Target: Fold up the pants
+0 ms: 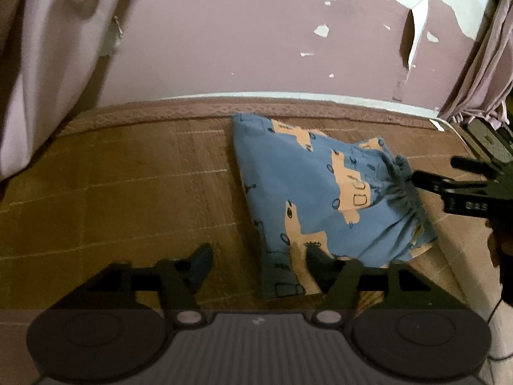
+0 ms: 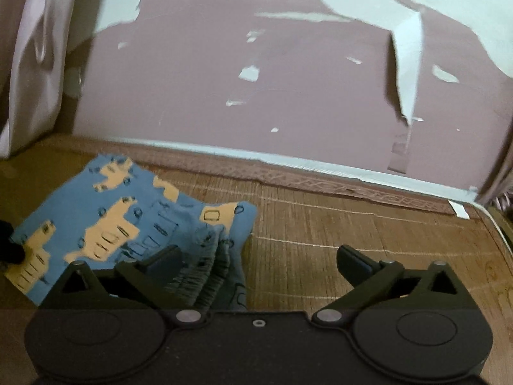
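- The pants (image 1: 307,189), blue with tan truck shapes, lie folded into a compact bundle on the brown woven mat (image 1: 128,192); in my left wrist view they sit at about 2 o'clock from centre, and in my right wrist view (image 2: 105,224) at about 9 o'clock.
- The gathered grey waistband (image 1: 407,189) runs along the bundle's 3 o'clock edge in the left view, and bunches up in pleats just in front of my right camera (image 2: 205,272).
- My left tongs (image 1: 259,263) stand wide, holding nothing; one fingertip (image 1: 315,258) rests on the near corner of the pants, the other is over bare mat.
- My right tongs (image 2: 259,260) also stand wide, holding nothing; one fingertip (image 2: 166,260) touches the waistband pleats, the other is over bare mat.
- In the left view the right tongs (image 1: 426,173) come in from 3 o'clock, tips at the waistband.
- Beyond the mat, at 12 o'clock, a pink wall (image 1: 256,32) with peeling patches.
- A pale curtain (image 1: 48,48) hangs at 10 o'clock.
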The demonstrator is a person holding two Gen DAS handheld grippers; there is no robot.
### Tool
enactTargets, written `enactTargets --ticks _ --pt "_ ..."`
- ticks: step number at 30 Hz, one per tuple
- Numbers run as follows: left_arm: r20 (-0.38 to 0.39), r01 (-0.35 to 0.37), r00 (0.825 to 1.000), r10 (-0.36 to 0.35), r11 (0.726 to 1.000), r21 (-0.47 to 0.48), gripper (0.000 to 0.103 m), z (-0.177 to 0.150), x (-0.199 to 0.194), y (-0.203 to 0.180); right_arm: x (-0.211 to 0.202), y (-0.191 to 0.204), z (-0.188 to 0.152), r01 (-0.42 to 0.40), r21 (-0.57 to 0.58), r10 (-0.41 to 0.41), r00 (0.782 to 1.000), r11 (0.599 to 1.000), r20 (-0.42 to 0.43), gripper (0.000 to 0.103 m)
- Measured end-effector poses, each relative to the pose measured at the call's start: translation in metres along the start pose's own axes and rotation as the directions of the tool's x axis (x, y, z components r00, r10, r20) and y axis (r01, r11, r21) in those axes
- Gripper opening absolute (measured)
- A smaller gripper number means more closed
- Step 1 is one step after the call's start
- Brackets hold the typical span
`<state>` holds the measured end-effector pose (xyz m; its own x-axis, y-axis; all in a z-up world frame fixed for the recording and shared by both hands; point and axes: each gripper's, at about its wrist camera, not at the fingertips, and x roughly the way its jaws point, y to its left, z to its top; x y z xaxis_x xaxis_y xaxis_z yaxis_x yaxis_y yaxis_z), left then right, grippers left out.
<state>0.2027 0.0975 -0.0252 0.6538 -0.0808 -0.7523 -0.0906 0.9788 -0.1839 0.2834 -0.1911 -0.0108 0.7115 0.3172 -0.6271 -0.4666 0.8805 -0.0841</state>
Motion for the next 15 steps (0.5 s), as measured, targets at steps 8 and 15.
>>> enactTargets --ticks 8,15 --pt "0.069 -0.004 0.998 0.003 1.0 0.015 0.096 0.006 -0.032 -0.011 -0.054 -0.002 0.004 -0.069 0.24 0.047 0.994 0.968 0.096 0.102" --pt "0.12 -0.021 0.993 0.014 0.998 0.056 0.103 -0.002 -0.063 -0.024 -0.113 0.017 -0.005 -0.062 0.265 0.007 0.979 0.962 0.204 0.102"
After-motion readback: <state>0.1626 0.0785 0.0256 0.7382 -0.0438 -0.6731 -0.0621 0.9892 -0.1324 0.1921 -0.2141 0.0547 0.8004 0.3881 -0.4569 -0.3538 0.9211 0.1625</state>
